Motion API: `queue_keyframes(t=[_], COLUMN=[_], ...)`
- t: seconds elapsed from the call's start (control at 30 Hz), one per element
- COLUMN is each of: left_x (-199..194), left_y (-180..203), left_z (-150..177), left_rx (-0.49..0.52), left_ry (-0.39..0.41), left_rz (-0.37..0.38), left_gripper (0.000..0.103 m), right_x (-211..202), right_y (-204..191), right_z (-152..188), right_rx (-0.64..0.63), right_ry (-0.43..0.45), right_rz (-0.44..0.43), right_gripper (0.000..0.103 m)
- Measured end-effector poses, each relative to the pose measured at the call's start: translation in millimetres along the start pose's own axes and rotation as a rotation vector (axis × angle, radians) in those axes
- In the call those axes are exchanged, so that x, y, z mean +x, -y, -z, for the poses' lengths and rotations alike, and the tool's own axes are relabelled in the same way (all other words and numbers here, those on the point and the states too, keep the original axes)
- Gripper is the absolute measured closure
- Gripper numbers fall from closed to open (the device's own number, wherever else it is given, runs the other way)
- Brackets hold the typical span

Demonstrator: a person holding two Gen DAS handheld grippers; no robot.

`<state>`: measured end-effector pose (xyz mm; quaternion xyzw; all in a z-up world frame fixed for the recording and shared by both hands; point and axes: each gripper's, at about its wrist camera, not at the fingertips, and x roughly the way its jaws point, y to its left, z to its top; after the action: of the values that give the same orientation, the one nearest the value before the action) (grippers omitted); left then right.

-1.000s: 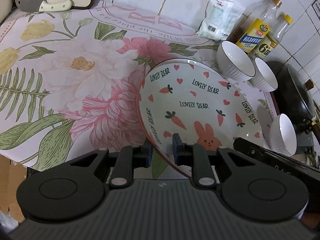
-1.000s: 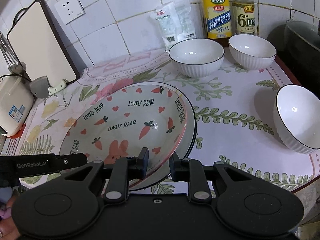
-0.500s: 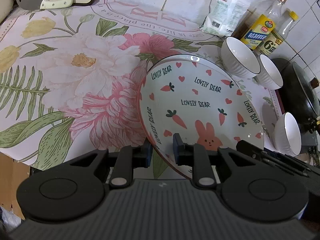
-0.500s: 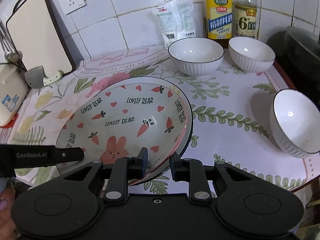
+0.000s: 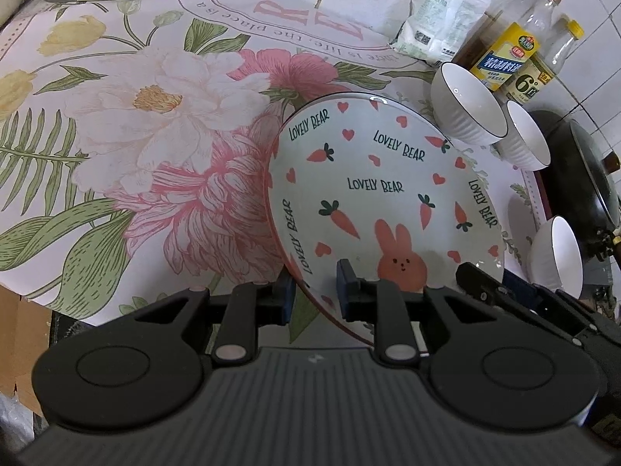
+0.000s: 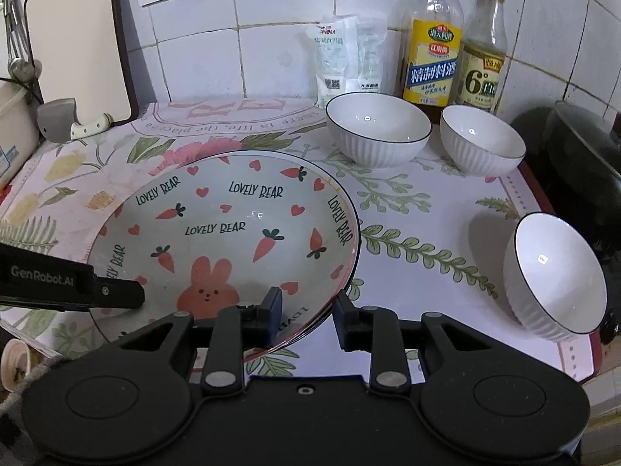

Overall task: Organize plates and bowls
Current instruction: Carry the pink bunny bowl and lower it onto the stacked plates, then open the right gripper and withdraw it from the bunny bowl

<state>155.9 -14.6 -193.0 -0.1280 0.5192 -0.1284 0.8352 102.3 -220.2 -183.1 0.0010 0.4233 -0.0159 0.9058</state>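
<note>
A white plate with carrots, hearts, a pink rabbit and "LOVELY BEAR" lettering (image 5: 384, 198) (image 6: 233, 233) sits over a second dark-rimmed plate whose edge (image 6: 355, 268) shows under its right side. My left gripper (image 5: 312, 291) straddles the plate's near left rim. My right gripper (image 6: 306, 312) straddles its near right rim, jaws a little apart. Three white ribbed bowls stand on the floral counter: two at the back (image 6: 378, 128) (image 6: 483, 143) and one at the right edge (image 6: 559, 275).
Two bottles (image 6: 431, 58) (image 6: 483, 66) and a white packet (image 6: 345, 58) stand against the tiled wall. A black wok (image 6: 582, 155) is at the right. A cleaver (image 6: 66, 122) and cutting board (image 6: 77, 46) are back left. The counter edge (image 5: 58, 303) is near.
Both grippers stay at the plate's rim. The right gripper's jaws have spread wider around the rim. The plate lies flatter over the lower plate than before.
</note>
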Motion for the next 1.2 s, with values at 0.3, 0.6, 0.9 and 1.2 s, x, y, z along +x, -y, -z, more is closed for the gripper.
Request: queue_keyframes(t=[0.3,0.6,0.9,1.2], left_x=[2.2,-8.9,-45.7,-89.0], left_y=[-4.8,1.7,17.6,43.7], left_z=[1.7,4.0,14.5,29.2], left_rx=[-0.041,-0.010,0.059,0.174], left_ry=[0.017,0.034,0.067,0.090], left_rz=[0.006,-0.025,-0.004,0.015], left_gripper=[0.082,0.083,0.081,0.068], right_x=[3.7,-7.3,-40.6,-98.1], right_y=[5.2,13.7,43.2,57.6], right_z=[4.3,2.0,4.1,20.3], right_rx=[-0.054,-0.006,0.063,-0.015], right_ry=[0.042,0.039,0.050,0.150], right_rz=[0.020,-0.029,-0.082,-0.101], right_gripper=[0.072,0.072,0.067,0.060])
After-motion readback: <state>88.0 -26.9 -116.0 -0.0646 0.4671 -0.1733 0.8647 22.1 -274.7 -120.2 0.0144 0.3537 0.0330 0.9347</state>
